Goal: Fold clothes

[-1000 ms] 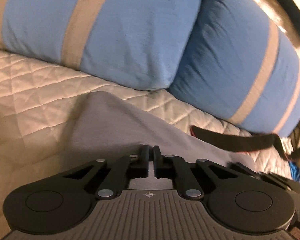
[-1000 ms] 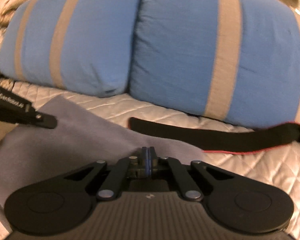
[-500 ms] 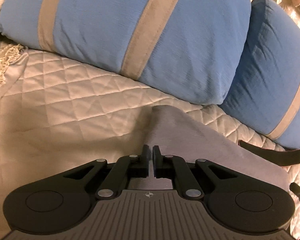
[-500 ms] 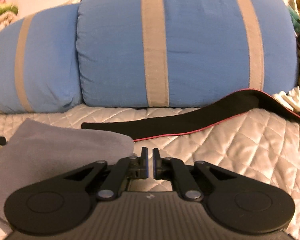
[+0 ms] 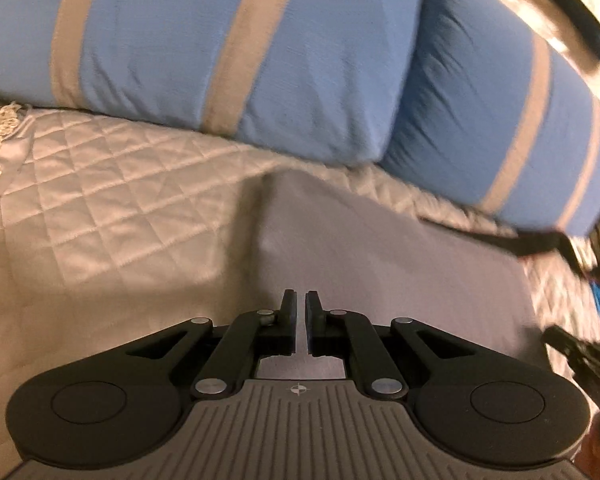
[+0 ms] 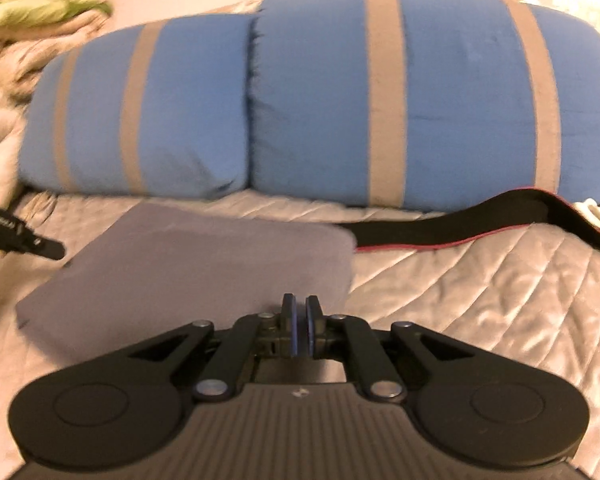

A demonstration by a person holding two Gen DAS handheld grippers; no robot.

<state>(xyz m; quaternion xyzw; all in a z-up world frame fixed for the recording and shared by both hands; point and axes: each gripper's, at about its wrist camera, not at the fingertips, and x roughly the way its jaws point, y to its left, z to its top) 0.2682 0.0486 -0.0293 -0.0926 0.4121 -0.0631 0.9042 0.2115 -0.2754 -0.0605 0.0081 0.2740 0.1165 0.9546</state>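
The folded grey garment (image 6: 204,264) lies flat on the quilted bed (image 6: 480,292), its far edge near the blue pillows (image 6: 440,96). Both the left tongs (image 5: 300,306) and right tongs (image 6: 300,310) stand a slit apart, gripping nothing. Bare quilt spreads rightward below a black strap (image 6: 460,228).

A bed with a pale quilted cover (image 6: 480,292) carries everything. On it lie a folded grey cloth (image 6: 204,264), two blue pillows (image 6: 440,96) with tan stripes side by side behind it, and a black strap (image 6: 460,228) along the pillows' front.

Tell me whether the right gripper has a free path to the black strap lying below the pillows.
Probably yes. The black strap lies flat on the quilt, ahead and right of the right gripper; only bare quilt lies between. The grey cloth sits to the left, out of the way.
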